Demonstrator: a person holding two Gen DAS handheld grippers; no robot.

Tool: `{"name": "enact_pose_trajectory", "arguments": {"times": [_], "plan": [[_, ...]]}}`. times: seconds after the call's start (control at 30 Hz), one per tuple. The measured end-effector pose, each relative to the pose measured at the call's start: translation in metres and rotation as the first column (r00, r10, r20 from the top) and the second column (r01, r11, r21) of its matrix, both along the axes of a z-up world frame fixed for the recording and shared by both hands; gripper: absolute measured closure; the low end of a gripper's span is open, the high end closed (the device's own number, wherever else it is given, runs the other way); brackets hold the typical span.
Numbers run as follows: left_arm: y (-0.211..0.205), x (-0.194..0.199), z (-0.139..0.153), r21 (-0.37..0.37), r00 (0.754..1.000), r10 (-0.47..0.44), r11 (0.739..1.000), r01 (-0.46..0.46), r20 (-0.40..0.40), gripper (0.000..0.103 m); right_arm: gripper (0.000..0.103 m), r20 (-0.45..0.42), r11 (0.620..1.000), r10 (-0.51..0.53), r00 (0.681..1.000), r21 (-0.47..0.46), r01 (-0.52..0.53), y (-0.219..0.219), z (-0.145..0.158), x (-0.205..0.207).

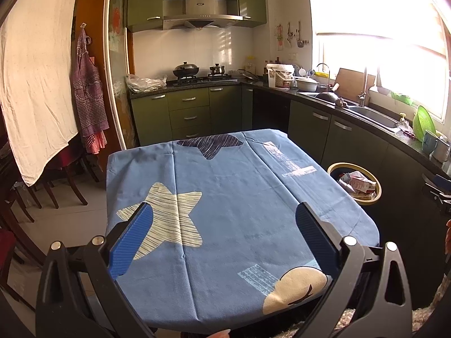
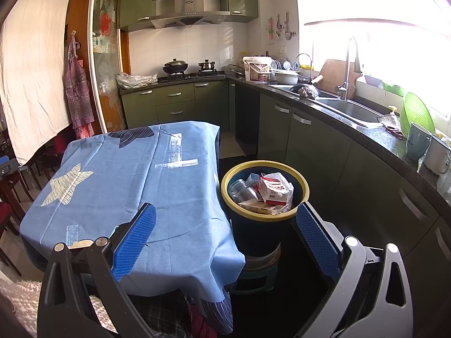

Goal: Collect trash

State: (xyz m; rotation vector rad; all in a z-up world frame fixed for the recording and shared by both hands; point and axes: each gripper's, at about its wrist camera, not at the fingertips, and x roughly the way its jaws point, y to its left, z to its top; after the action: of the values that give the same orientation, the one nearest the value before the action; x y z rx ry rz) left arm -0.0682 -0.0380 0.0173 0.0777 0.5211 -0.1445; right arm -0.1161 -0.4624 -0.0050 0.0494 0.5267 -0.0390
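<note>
A dark bin with a yellow rim [image 2: 303, 181] stands on the floor right of the table, holding cartons, a clear plastic bottle and paper trash [image 2: 270, 190]. In the left wrist view the same bin [image 1: 379, 190] shows past the table's right edge. My left gripper [image 1: 224, 215] hangs open over the blue star-patterned tablecloth [image 1: 225, 197], nothing between its blue pads. My right gripper [image 2: 225, 217] is open too, held above the table's near right corner [image 2: 180, 239] and just short of the bin. No loose trash shows on the cloth.
Green cabinets and a dark counter [image 2: 366, 138] run along the right, with a sink [image 2: 352, 109], mugs [image 2: 428, 148] and a green colander [image 2: 414, 112]. Stove with pots [image 1: 197, 74] at the back. Wooden chairs [image 1: 56, 186] stand left of the table. A small stool [image 2: 253, 276] sits under the bin.
</note>
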Motion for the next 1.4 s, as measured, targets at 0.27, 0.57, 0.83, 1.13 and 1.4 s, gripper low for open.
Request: {"name": "enact_pose_trajectory", "arguments": {"times": [0.27,0.57,0.83,1.13,1.4], "plan": [[-0.0012,-0.0002,-0.0022,0.002,1.000,-0.007,1.000,0.007,-0.008,0.007,0.005,0.000,1.000,0.000,1.000,0.001,0.000,0.0007,-0.0003,-0.0001],[-0.0032,0.0002,-0.0017,0.003,1.000,-0.014,1.000,0.014,-0.010,0.007,0.005,0.001,1.000,0.000,1.000,0.002,0.000,0.0004,-0.0001,-0.0003],[-0.0034,0.0011,-0.0026,0.004,1.000,-0.018,1.000,0.018,-0.015,0.007,0.005,-0.002,1.000,-0.002,1.000,0.004,0.002,0.0007,-0.0003,-0.0003],[-0.0049,0.0002,-0.0044,0.010,1.000,-0.020,1.000,0.020,-0.011,0.007,0.005,-0.004,1.000,-0.003,1.000,0.006,0.003,0.0001,-0.0010,0.0000],[-0.0055,0.0005,-0.0053,0.013,1.000,-0.021,1.000,0.021,-0.012,0.007,0.005,-0.007,1.000,-0.003,1.000,0.006,0.003,0.0004,-0.0025,0.0007]]}}
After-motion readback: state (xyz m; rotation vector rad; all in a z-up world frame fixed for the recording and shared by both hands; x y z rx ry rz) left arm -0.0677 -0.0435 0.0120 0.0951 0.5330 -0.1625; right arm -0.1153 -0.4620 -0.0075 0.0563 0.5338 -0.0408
